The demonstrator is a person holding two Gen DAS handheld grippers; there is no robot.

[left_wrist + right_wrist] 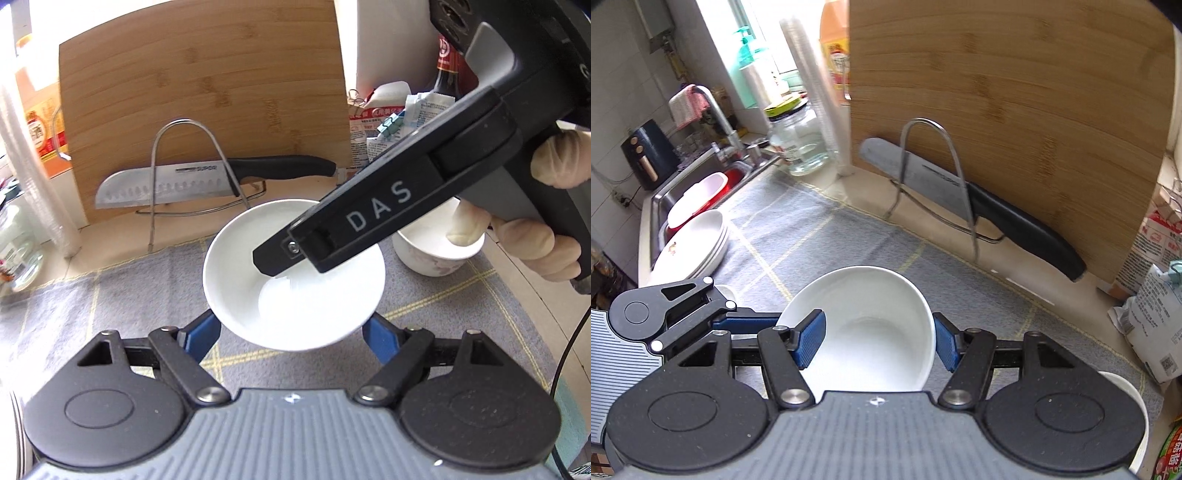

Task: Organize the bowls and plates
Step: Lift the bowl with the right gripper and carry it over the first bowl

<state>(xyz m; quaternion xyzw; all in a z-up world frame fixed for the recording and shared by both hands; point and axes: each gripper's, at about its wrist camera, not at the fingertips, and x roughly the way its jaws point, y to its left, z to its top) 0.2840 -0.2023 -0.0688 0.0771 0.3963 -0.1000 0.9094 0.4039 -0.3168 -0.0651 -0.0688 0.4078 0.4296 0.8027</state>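
Observation:
A white bowl (240, 266) hangs just above the grey checked mat (110, 295), held from two sides. My left gripper (291, 325) has its blue pads (201, 332) pressed on the bowl's outer wall, left and right. From the upper right my right gripper (291, 254) dips its fingers over the rim. In the right wrist view the same bowl (871, 325) sits tilted between the jaws of my right gripper (877, 339), one pad over the inside and one against the outer wall. The left gripper's blue finger (746, 320) reaches the bowl from the left.
A bamboo cutting board (203, 92) leans behind a wire rack holding a knife (166, 184). A second white bowl (436, 254) stands at right near a gloved hand (554, 155). Stacked plates (690, 243) lie by the sink (665, 195). Jars, bottles and packets line the back.

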